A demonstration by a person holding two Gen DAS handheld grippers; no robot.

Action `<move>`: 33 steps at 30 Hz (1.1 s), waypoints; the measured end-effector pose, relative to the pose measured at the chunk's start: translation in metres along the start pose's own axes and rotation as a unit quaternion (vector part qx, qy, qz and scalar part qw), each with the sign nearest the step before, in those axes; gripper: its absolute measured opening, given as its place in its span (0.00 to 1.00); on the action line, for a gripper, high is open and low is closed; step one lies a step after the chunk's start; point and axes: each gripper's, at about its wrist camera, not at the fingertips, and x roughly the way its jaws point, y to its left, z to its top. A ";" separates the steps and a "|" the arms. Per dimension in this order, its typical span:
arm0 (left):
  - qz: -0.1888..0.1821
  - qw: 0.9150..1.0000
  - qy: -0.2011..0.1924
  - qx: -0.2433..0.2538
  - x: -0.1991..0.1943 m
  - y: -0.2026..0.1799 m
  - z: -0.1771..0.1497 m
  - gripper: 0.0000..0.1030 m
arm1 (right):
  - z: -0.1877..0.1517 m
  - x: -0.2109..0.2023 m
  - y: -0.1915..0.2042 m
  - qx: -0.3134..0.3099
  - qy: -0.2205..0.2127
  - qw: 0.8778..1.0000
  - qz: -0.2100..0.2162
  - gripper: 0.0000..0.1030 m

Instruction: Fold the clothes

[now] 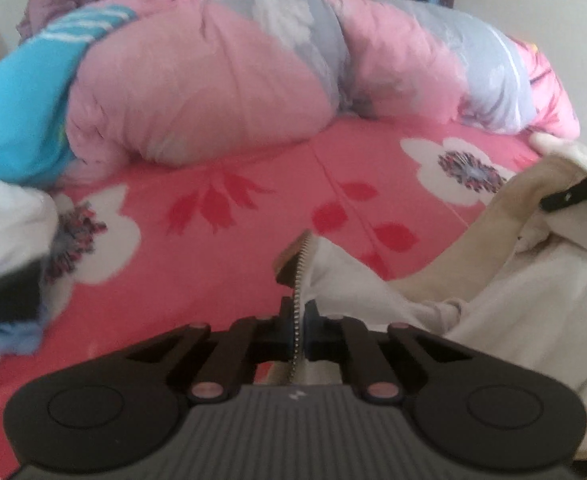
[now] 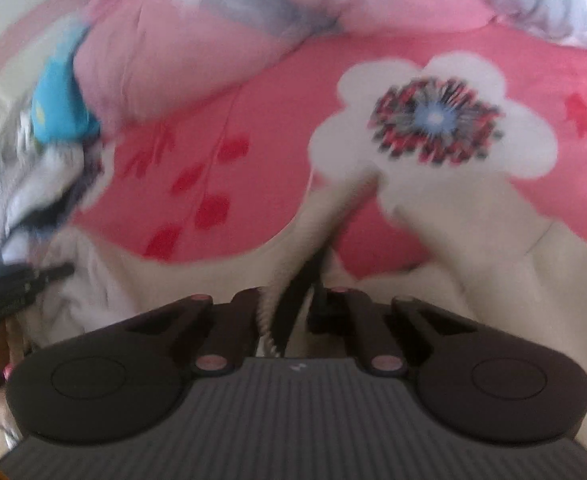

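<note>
Left wrist view: the left tool (image 1: 298, 320) has its two fingers pressed together on the zipper edge (image 1: 299, 280) of a cream jacket (image 1: 493, 320), so it is closed with the fabric pinched between them. The jacket spreads away from that grip toward the right of the zipper, partly lifted above the bed sheet (image 1: 213, 264), which is pink with white flowers and red leaves. Beyond the zipper, at the far side of the bed, lies a rolled pink and grey quilt (image 1: 221, 80), with a blue cloth (image 1: 17, 112) beside its left end. Left of the zipper sits a heap of white and dark clothes (image 1: 5, 248). At the right edge, a black finger of the right tool (image 1: 577, 194) presses into the jacket's cloth.

Right wrist view, blurred: the right tool (image 2: 299, 304) is closed on the jacket's (image 2: 473, 248) other zipper edge (image 2: 269, 312), which runs between its fingers. The cream fabric fans out on both sides of this zipper over the flowered sheet (image 2: 253, 128). The quilt (image 2: 181, 52) lies beyond it. Far left of the zipper, the left tool (image 2: 37, 274) shows as a dark shape against the cloth.
</note>
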 end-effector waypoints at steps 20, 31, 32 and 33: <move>0.202 0.960 -0.160 0.112 0.068 -0.006 0.155 0.05 | 0.178 0.000 -0.011 -0.002 -0.237 0.968 -0.083 0.02; 0.236 0.961 -0.095 0.105 0.168 0.014 0.131 0.05 | 0.182 0.103 -0.013 -0.061 -0.222 0.963 -0.138 0.02; 0.236 0.962 -0.091 0.103 0.173 0.017 0.128 0.06 | 0.179 0.111 -0.016 -0.063 -0.217 0.964 -0.140 0.02; 0.237 0.962 -0.086 0.103 0.177 0.018 0.127 0.06 | 0.176 0.119 -0.018 -0.065 -0.212 0.965 -0.143 0.02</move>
